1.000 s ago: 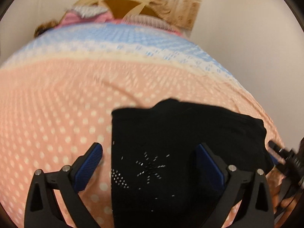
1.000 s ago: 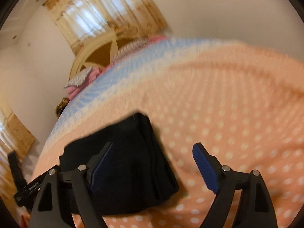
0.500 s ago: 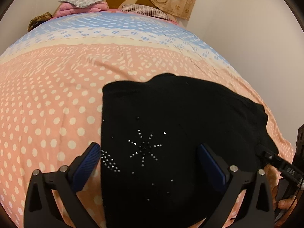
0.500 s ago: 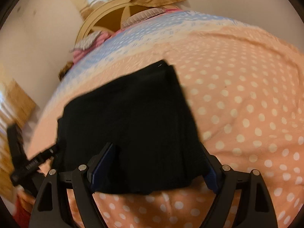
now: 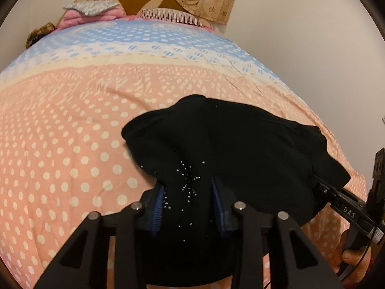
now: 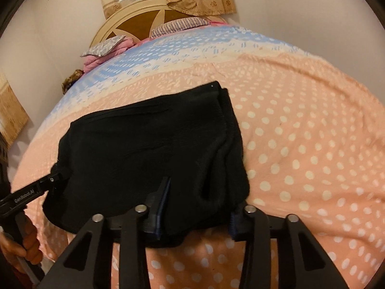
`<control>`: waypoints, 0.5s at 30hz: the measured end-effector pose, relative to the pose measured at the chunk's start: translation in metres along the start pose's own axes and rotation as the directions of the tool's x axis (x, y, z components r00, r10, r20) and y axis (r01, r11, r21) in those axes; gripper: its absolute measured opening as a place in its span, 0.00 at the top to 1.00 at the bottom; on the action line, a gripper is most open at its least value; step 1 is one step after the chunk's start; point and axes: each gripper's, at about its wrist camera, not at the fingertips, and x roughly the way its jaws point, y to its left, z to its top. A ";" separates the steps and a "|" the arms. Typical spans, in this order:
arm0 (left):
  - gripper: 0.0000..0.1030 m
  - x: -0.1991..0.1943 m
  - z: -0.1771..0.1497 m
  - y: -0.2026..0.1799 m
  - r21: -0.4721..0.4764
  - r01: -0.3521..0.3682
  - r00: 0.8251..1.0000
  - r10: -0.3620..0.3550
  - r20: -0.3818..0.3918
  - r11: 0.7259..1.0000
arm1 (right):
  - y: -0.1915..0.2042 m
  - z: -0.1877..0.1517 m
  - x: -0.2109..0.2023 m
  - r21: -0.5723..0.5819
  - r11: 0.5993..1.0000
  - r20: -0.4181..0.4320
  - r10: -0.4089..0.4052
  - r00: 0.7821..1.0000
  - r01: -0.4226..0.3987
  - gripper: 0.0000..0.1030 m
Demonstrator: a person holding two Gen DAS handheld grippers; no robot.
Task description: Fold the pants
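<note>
Your left gripper (image 5: 190, 198) is clenched on the near edge of the black pants (image 5: 231, 149): its jaws have just been closing, and the blue pads (image 5: 158, 204) now pinch a bunched ridge of cloth that carries a star of small sparkling studs (image 5: 189, 183). The fabric rises into a hump just ahead of those fingertips and spreads away to their right. Off to the left of this gripper lies only the peach bedspread (image 5: 60, 144) with white dots, which turns to cream and blue bands farther ahead.

The pants sit folded into a compact block on the bed, directly in front of both tools and reaching back under them.

At the far right of the left camera's view your right gripper (image 5: 320, 185) shows side-on, its tip at the cloth's right corner, with your hand (image 5: 353, 262) on its handle.

From the right wrist view, your right gripper (image 6: 195, 207) has also just been closing, and it grasps the near edge of the pants (image 6: 149, 149), with a thick fold packed between the pads. The stacked folded edge runs ahead and just to the right of its fingertips. Beyond that, to the right, is bare dotted bedspread (image 6: 312, 132). Far ahead stand the pillows (image 6: 178, 25) and the headboard (image 6: 134, 21).
</note>
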 end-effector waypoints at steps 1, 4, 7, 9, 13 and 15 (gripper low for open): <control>0.65 -0.002 0.001 -0.001 0.007 -0.006 1.000 0.006 0.007 1.000 | 0.003 0.000 -0.003 -0.011 1.000 0.010 -0.015 1.000 0.015 0.66; 0.65 -0.010 0.004 -0.003 0.021 -0.012 1.000 0.011 0.027 1.000 | 0.007 0.003 -0.014 -0.007 1.000 0.044 -0.022 0.999 0.022 0.70; 0.65 -0.018 0.007 -0.004 0.039 -0.018 0.998 0.016 0.053 0.999 | 0.012 0.007 -0.024 -0.015 0.999 0.073 -0.029 0.997 0.030 0.72; 0.65 -0.025 0.009 -0.004 0.053 -0.025 0.997 0.021 0.077 0.998 | 0.015 0.009 -0.029 -0.018 1.000 0.087 -0.023 0.996 0.025 0.73; 0.66 -0.034 0.013 0.000 0.074 -0.050 0.993 0.041 0.114 0.996 | 0.034 0.013 -0.042 -0.063 0.998 0.119 -0.004 0.993 0.012 0.73; 0.66 -0.036 0.014 0.007 0.059 -0.043 0.993 0.036 0.115 0.997 | 0.043 0.014 -0.045 -0.083 0.996 0.132 -0.005 0.991 0.016 0.73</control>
